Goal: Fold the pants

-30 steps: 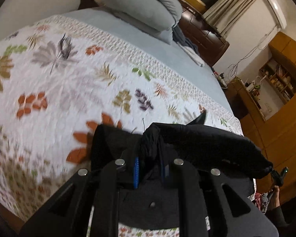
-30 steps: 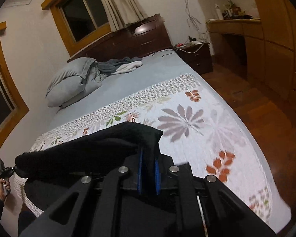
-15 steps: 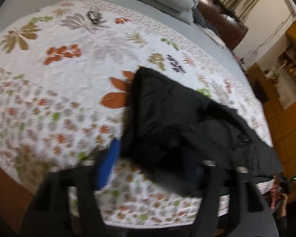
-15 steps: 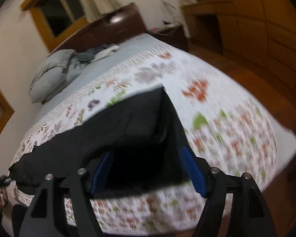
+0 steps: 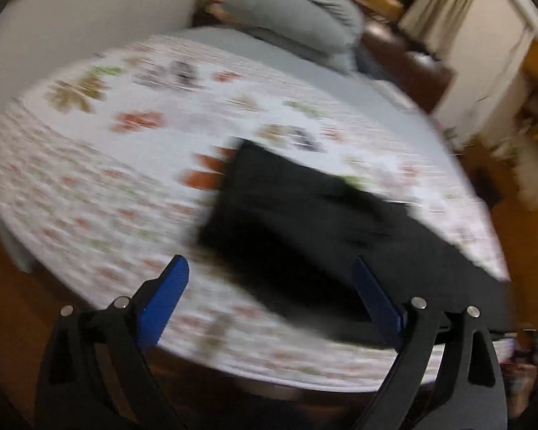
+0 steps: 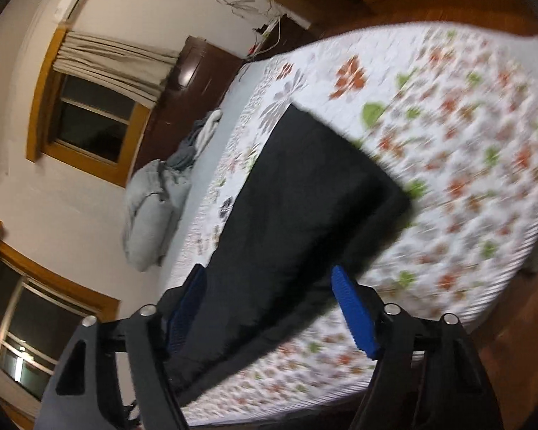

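Observation:
The black pants lie folded in a long dark strip on the floral quilt, close to the bed's near edge. My left gripper hovers just off that edge with its blue pads far apart and still opening; nothing is gripped, and the pants lie beyond them. In the right wrist view, which is rolled sideways, the pants stretch away from my right gripper. Its jaws are wide and closing slightly. The end of the cloth shows between its pads, which do not press on it.
A grey pillow and bedding are heaped at the head of the bed, against a dark wooden headboard. Wooden floor runs beside the bed. Windows with curtains line the wall. The left view is motion-blurred.
Both grippers were shut on the lifted pants a second ago. Both have opened and let go, the pants now lie flat on the quilt, and both grippers have drawn back; the right one has rolled.

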The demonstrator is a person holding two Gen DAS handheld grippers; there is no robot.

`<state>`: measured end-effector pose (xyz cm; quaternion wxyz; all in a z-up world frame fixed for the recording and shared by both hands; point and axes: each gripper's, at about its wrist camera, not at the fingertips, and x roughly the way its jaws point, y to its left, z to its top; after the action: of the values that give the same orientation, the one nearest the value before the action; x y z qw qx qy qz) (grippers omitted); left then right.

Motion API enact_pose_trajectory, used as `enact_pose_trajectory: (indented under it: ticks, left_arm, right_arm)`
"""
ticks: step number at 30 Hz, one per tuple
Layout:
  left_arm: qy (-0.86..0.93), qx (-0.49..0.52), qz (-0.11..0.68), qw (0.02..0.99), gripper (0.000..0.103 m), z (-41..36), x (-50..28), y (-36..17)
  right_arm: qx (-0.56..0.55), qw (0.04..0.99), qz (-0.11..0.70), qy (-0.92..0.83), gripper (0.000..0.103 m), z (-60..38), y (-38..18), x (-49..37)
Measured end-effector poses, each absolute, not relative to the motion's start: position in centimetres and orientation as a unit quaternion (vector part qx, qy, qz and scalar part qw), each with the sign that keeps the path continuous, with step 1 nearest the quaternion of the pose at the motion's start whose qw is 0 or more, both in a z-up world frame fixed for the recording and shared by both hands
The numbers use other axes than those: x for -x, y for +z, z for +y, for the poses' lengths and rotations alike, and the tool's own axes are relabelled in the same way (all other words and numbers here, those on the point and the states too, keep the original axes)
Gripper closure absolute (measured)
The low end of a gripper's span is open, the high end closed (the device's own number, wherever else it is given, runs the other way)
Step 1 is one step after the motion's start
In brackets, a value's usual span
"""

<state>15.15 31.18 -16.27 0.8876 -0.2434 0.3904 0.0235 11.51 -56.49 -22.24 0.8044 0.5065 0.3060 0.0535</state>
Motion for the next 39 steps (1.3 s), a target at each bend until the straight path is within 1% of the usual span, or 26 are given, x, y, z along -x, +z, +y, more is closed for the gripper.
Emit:
enact_pose_trajectory:
  ticks: [4,9,13,14,15,16,17,18,19,21,22,23,24,25,26,28,31,32,33,35,36,39]
  left_arm:
    - [-0.062,0.325,0.405,0.853,0.009,27.5,-17.0,-18.3]
    - [-0.043,0.341,0.434,0.833,0.009,26.3,-19.0,-21.4]
    - [-0.035,0.390,0.407,0.825,0.009,28.0,-19.9,-22.4]
    - [-0.037,0.401,0.398,0.824,0.011,28.3,-20.1,-22.4]
    - [-0.043,0.413,0.383,0.825,0.027,28.7,-20.4,-22.4]
    - [-0.052,0.417,0.373,0.827,0.075,28.9,-20.9,-22.2]
    - [-0.057,0.412,0.377,0.828,0.095,29.1,-21.4,-22.1]
    - [-0.070,0.426,0.363,0.826,0.097,29.6,-21.5,-21.8]
    - [-0.084,0.442,0.348,0.823,0.098,30.0,-21.2,-21.5]
    - [-0.091,0.452,0.342,0.819,0.098,30.7,-20.5,-21.6]
    - [-0.076,0.464,0.359,0.807,0.098,30.9,-20.3,-22.7]
    - [-0.049,0.478,0.396,0.783,0.098,31.3,-20.5,-24.6]
    - [-0.018,0.511,0.449,0.733,0.098,32.1,-20.4,-28.1]
    - [-0.005,0.548,0.473,0.690,0.097,32.6,-19.9,-30.6]
    - [-0.004,0.560,0.476,0.678,0.097,32.7,-19.7,-31.2]
    - [-0.004,0.533,0.480,0.697,0.096,32.3,-19.8,-30.0]
    - [-0.010,0.485,0.483,0.729,0.092,31.7,-20.7,-28.5]
    - [-0.012,0.479,0.478,0.736,0.090,31.7,-20.8,-28.3]
    - [-0.012,0.471,0.468,0.748,0.082,31.8,-20.8,-27.9]
    - [-0.007,0.470,0.455,0.756,0.080,32.2,-21.0,-27.9]
    - [-0.011,0.486,0.453,0.747,0.079,32.3,-20.9,-28.6]
    - [-0.017,0.491,0.448,0.746,0.079,32.4,-21.0,-28.5]
  right_arm:
    - [-0.527,0.789,0.311,0.056,0.035,-55.1,-23.7,-13.4]
    - [-0.546,0.775,0.315,0.040,0.035,-55.2,-24.8,-14.6]
    - [-0.549,0.774,0.312,0.041,0.035,-55.6,-25.0,-14.9]
    - [-0.549,0.775,0.311,0.043,0.035,-55.8,-25.0,-15.0]
    - [-0.548,0.776,0.310,0.044,0.042,-55.9,-25.0,-14.8]
    - [-0.546,0.776,0.313,0.045,0.062,-56.0,-24.9,-15.1]
    - [-0.546,0.774,0.316,0.053,0.073,-56.1,-24.9,-15.4]
    - [-0.540,0.777,0.318,0.055,0.091,-55.9,-24.5,-15.6]
    - [-0.533,0.783,0.317,0.054,0.098,-55.9,-24.1,-15.7]
    - [-0.520,0.796,0.304,0.060,0.099,-55.8,-22.9,-15.6]
    - [-0.509,0.805,0.298,0.061,0.099,-55.7,-22.5,-15.4]
    - [-0.506,0.805,0.304,0.054,0.099,-55.8,-22.8,-15.3]
    - [-0.508,0.799,0.319,0.042,0.099,-56.1,-23.6,-15.4]
    - [-0.512,0.786,0.345,0.028,0.099,-56.4,-25.2,-15.4]
    - [-0.513,0.780,0.357,0.021,0.100,-56.5,-26.1,-15.4]
    - [-0.504,0.786,0.357,0.020,0.100,-56.3,-25.8,-15.2]
    - [-0.505,0.783,0.362,0.023,0.098,-56.4,-25.3,-15.5]
    - [-0.506,0.781,0.365,0.021,0.098,-56.5,-25.2,-15.7]
    - [-0.505,0.782,0.365,0.021,0.098,-56.6,-25.1,-16.0]
    - [-0.498,0.791,0.356,0.017,0.098,-56.6,-24.1,-16.3]
    - [-0.494,0.792,0.359,0.008,0.098,-56.6,-24.2,-16.4]
    - [-0.500,0.784,0.368,-0.003,0.099,-56.7,-24.9,-16.3]
